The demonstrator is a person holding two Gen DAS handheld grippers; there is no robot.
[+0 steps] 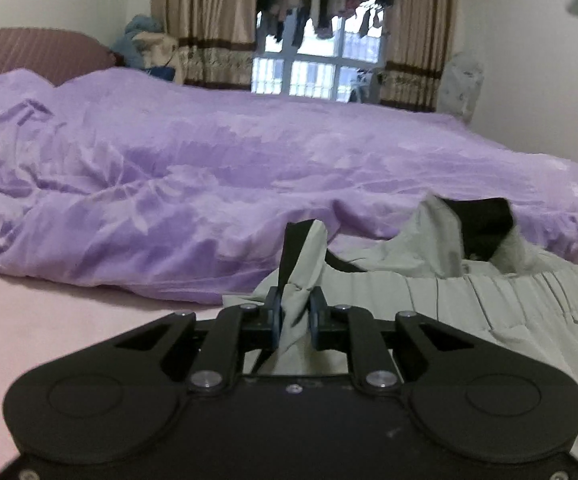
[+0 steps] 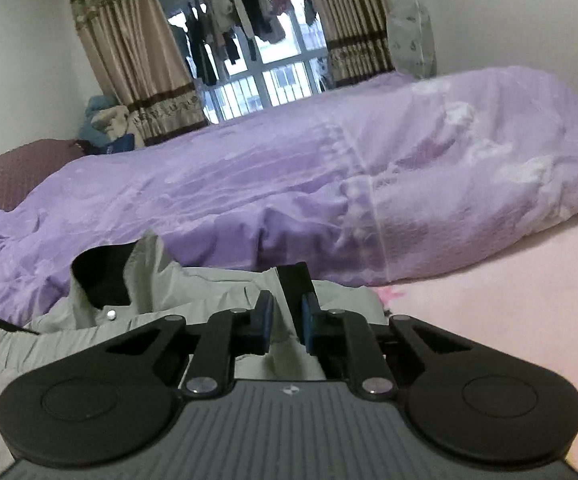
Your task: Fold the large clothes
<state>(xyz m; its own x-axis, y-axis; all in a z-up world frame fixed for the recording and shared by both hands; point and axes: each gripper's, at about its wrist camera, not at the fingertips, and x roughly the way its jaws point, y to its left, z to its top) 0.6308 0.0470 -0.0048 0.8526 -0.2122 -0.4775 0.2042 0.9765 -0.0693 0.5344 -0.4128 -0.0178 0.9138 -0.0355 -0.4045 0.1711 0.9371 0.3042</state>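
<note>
Left tongs [image 1: 296, 300] clench a bunched fold of the pale grey jacket [image 1: 469, 300]. Right tongs [image 2: 287, 308] pinch its black-edged hem [image 2: 295, 280]. The jacket's far part is hidden under the purple duvet [image 1: 209, 168].

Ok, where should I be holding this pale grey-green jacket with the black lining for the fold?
At its near edge, approached from the bed's foot side: the left gripper and right gripper each pinch the pale grey-green jacket there, at opposite ends.
</note>
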